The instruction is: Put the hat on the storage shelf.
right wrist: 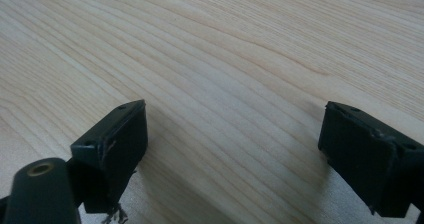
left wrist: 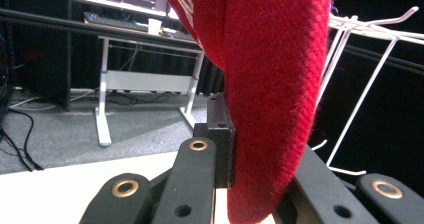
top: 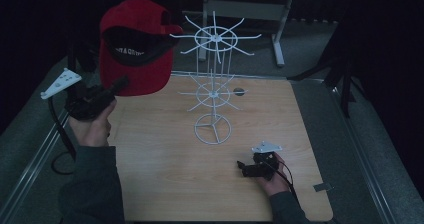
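Red cap [top: 135,44] hangs in the air at ten o'clock of the white rack [top: 214,84], pinched by the left gripper [top: 117,84]. Right gripper [top: 242,168] rests on the wooden table [top: 165,184] at five o'clock of the rack, jaws spread with nothing between them.

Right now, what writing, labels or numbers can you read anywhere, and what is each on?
White lettering on the black inner band of the red cap: too blurred to read.
White embroidered marks on the cap's outside, left gripper view: cut off, unreadable.
White wire rack, wooden table: no text.
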